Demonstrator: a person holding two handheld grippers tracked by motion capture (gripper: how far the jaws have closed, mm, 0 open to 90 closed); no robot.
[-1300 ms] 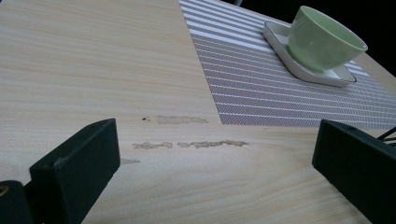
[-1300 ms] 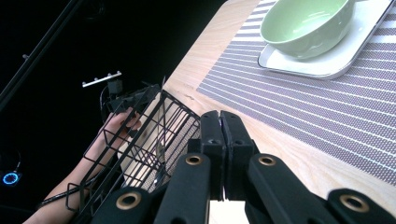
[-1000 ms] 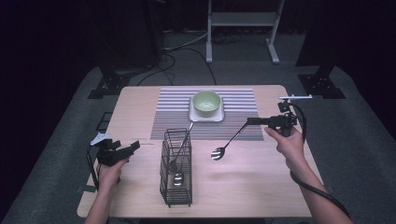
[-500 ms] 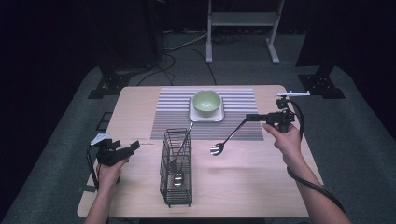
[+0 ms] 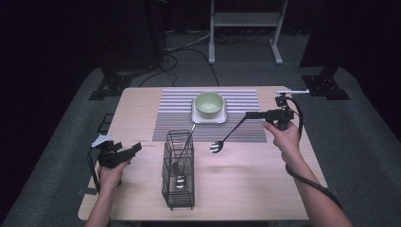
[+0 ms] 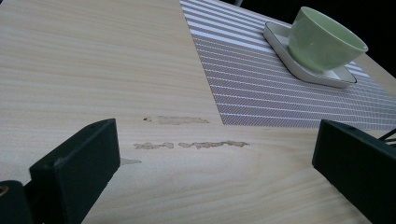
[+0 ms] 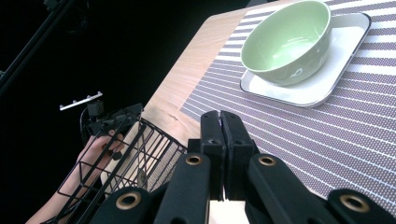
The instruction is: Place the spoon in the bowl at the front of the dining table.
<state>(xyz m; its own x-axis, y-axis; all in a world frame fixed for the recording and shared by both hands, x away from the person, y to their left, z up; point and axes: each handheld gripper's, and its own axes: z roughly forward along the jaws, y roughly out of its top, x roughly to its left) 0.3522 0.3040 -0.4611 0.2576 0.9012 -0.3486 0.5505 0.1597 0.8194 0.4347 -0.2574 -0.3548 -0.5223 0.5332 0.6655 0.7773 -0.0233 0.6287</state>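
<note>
1 bowl (image 5: 209, 104), 1 plate (image 5: 208, 117), 1 striped mat (image 5: 175, 120), 1 wire caddy (image 5: 178, 176), 2 utensils (image 5: 217, 147).

Green ceramic bowl (image 5: 209, 104) on white square plate (image 5: 208, 117), on striped placemat (image 5: 246, 101); black wire caddy (image 5: 178, 169) in front, on wooden table (image 5: 137, 109).

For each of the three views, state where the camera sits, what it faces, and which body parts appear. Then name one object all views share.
High view: above the table, looking down; both forearms enter, right gripper holds a fork.
Left gripper view: on the left gripper, facing the placemat.
Right gripper view: facing the wire basket; other hand visible.
Shared: green bowl.
</note>
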